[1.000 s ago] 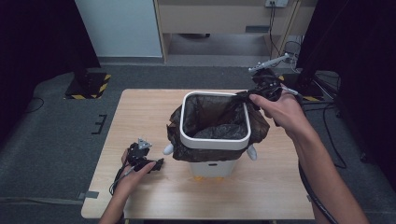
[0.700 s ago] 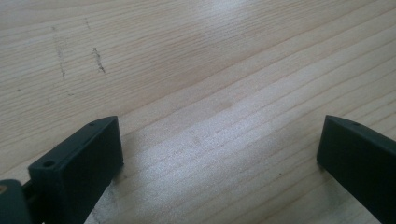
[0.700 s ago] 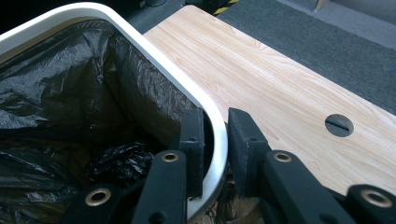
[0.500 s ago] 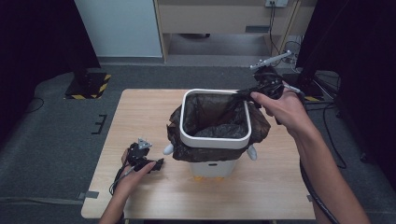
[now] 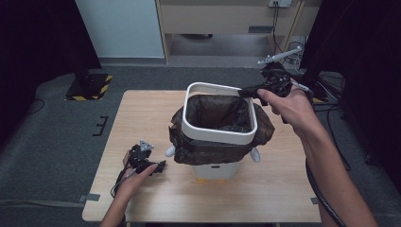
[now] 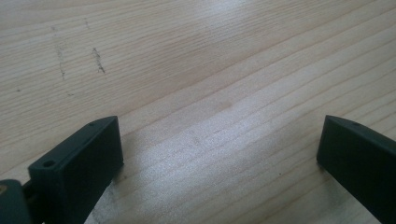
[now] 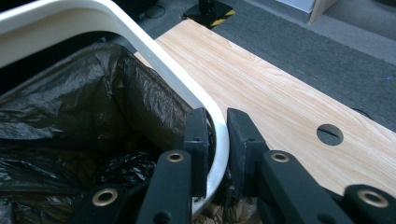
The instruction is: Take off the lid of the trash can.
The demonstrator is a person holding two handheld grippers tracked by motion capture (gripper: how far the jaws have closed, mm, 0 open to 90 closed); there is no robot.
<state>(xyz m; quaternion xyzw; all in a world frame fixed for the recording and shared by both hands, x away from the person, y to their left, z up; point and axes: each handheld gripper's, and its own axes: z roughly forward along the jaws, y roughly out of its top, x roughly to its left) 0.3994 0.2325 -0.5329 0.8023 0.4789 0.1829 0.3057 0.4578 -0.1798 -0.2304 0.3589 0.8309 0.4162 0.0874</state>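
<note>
White bin ring is pinched by the right hand-held gripper; the left hand-held gripper rests wide open.

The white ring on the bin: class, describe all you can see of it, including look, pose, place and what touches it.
The white ring is a smooth, plastic-looking frame, a rounded rectangle, open in the middle. It sits tilted, its far right corner lifted above the bin, with the black bag passing through it and folded outwards beneath. The right gripper is clamped on that raised corner, one jaw inside and one outside. The bin stands on the wooden table.
</note>
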